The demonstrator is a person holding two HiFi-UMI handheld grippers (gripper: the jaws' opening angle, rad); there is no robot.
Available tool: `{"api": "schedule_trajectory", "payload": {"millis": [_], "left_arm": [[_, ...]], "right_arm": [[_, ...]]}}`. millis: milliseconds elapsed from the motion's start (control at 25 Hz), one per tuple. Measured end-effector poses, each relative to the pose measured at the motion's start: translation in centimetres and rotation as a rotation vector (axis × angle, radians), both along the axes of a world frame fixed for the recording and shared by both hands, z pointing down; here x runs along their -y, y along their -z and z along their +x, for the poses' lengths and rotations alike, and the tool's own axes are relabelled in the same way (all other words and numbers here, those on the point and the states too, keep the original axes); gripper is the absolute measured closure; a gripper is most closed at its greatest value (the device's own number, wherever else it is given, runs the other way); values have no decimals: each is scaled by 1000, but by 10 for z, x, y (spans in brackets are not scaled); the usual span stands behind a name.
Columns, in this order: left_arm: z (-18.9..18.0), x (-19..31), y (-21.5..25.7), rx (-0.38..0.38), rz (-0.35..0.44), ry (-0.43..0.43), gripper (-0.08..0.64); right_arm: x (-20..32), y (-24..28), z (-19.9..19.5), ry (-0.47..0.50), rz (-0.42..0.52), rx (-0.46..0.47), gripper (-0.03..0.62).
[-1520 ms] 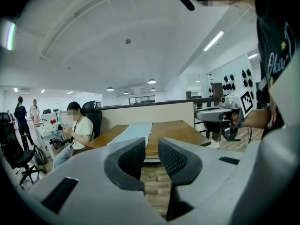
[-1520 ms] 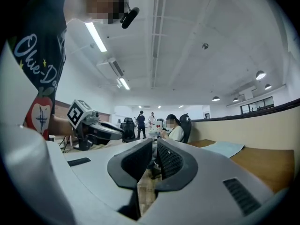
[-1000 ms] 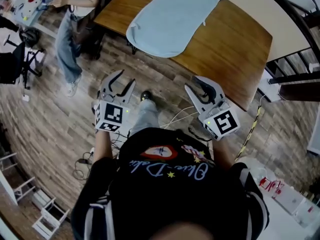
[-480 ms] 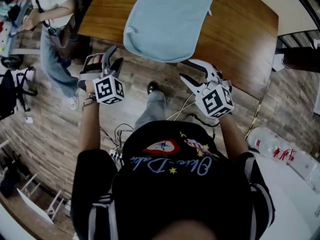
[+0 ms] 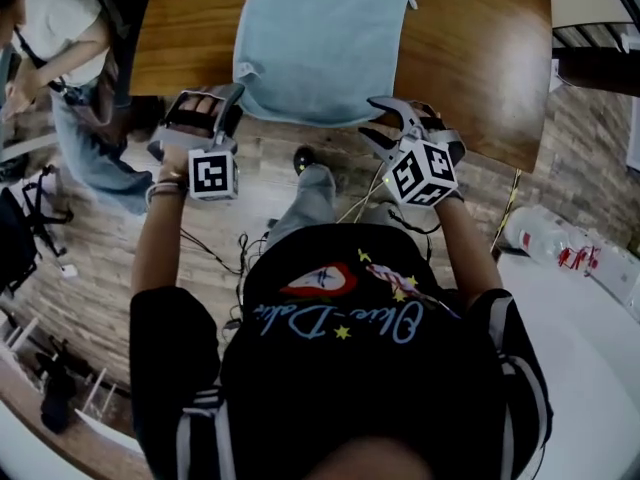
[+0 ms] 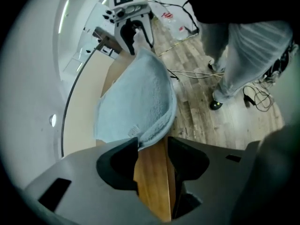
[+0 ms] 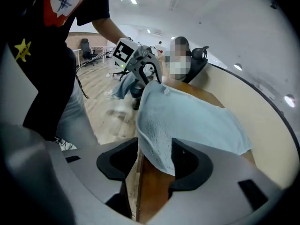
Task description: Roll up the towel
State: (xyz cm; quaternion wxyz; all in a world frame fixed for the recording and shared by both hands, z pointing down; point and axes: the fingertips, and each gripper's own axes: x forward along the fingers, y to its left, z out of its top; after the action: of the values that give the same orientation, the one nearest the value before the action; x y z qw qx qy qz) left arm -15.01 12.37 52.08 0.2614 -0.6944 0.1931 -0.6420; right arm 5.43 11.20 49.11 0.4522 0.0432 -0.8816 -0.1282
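**Pale blue towel (image 5: 325, 38), unrolled, on a wooden table (image 5: 480, 58).**
The towel is light blue terry cloth with rounded corners, and a small white tab shows at its right edge. It lies spread flat as one open sheet, running lengthwise from near to far, with bare brown wood to its left and right. Its near end hangs slightly over the table's near edge, both near corners drooping.

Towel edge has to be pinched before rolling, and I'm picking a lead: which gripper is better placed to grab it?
Probably the right gripper: its opening jaws straddle a corner of the towel. The left gripper, closing, straddles mostly bare table.
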Motion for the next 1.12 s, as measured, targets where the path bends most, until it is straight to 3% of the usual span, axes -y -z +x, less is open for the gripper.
{"api": "schedule_trajectory", "payload": {"millis": [80,160,240,440,640,760,920,1120], "left_arm": [[2,-3,0,-2,2,-54,456],[2,-2,4,-29,28,-80,537],[1,0,7,-65,29,-82,543],[-14,1,11,-174,-95,35,543],[-23,6,17,-279,-241,123,543],[-24,18,19,-317,-294,168,543],[-28,38,18,-314,-327,231,543],[-27,61,13,-318,-343,301,543]], "right_arm": [[-1,-4,-1,-2,-15,-11,401],[-3,-4,-1,-19,-33,4,516],[-4,-1,-1,-62,-67,47,574],[13,19,9,-228,-222,243,578],[37,33,24,-376,-298,391,580],[46,31,26,-396,-307,408,578],[63,37,21,-412,-308,430,580],[90,37,19,-416,-226,394,578]]}}
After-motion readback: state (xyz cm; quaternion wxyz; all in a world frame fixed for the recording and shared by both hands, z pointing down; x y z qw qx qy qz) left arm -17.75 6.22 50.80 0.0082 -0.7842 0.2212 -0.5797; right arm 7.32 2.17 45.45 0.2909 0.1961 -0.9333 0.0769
